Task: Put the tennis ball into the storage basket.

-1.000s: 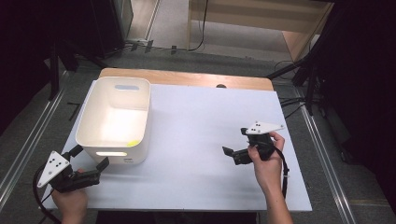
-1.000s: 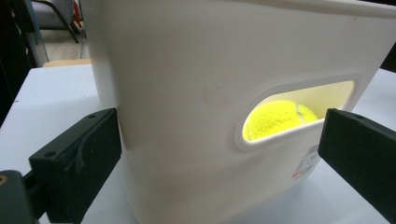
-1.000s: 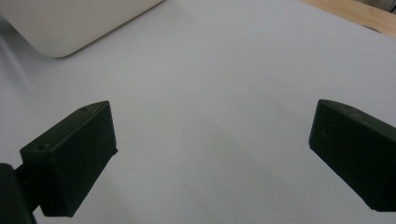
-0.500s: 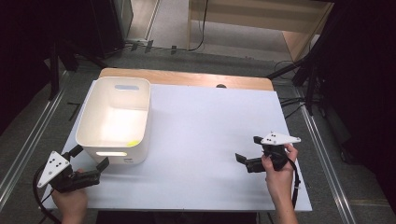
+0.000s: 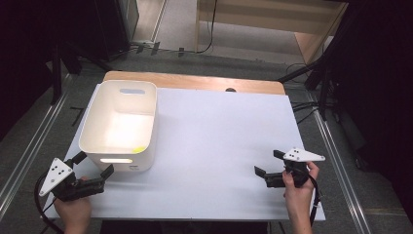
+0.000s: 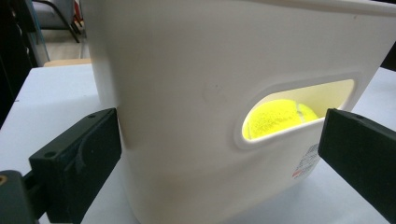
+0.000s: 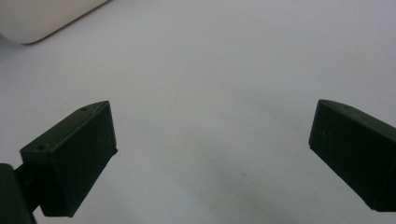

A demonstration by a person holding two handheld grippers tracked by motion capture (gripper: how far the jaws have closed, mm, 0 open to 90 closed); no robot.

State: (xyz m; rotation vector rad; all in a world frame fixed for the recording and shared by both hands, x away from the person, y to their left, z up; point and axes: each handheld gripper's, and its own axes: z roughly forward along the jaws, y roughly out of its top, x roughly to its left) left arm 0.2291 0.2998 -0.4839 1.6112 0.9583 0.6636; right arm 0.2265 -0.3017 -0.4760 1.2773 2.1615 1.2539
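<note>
A white plastic bin (image 5: 152,127) stands at the left of the white tabletop (image 5: 219,126). Inside it lies a yellow tennis ball (image 6: 275,117), seen through the handle slot in the bin's near wall (image 6: 187,93); from the high view it is a yellow patch (image 5: 139,148) in the near right corner. My left gripper (image 5: 94,164) is open just in front of that wall, one jaw on either side of its corner and slot, with a small gap to the plastic. My right gripper (image 5: 268,162) is open low over bare table near the front right, with nothing between its jaws.
A wooden strip (image 5: 195,82) runs along the table's far edge. Metal rails (image 5: 336,161) and cables lie on the floor on either side. The table's front edge (image 5: 195,218) runs just under both hands. A corner of the bin (image 7: 42,18) shows far off in the right gripper view.
My right gripper has drawn back to the right and toward the front edge, still open. The left gripper and the bin have stayed where they were.
</note>
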